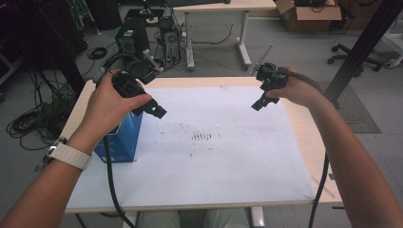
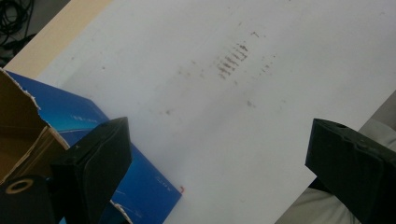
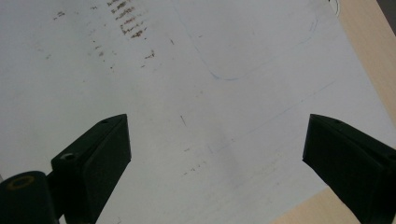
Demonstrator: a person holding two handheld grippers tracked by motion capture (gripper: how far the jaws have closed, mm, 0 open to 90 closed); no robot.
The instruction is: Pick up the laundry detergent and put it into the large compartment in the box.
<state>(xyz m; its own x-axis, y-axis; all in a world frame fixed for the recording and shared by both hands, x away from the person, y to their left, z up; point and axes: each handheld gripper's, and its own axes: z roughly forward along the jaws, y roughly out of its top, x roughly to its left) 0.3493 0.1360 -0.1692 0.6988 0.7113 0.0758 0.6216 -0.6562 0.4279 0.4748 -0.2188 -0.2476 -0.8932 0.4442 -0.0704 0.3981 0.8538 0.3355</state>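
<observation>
My left gripper (image 1: 151, 107) hovers above the table's left side, just over a blue cardboard box (image 1: 122, 140). Its jaws stand wide apart in the left gripper view, so the left gripper (image 2: 217, 154) is open and holds nothing. The blue box (image 2: 84, 121) lies below the left jaw there, its torn brown inside showing at the frame's left edge. My right gripper (image 1: 262, 99) is raised over the far right of the table. In its own view the right gripper (image 3: 217, 149) is open, with bare white sheet between the jaws.
A white sheet (image 1: 223, 156) with dark smudges (image 1: 202, 136) covers most of the wooden table (image 1: 304, 128). Beyond the far edge stand computer towers (image 1: 133, 38), cables, another table's legs (image 1: 244, 45) and a cardboard box (image 1: 309, 14). A black post (image 1: 361, 50) rises at the right.
</observation>
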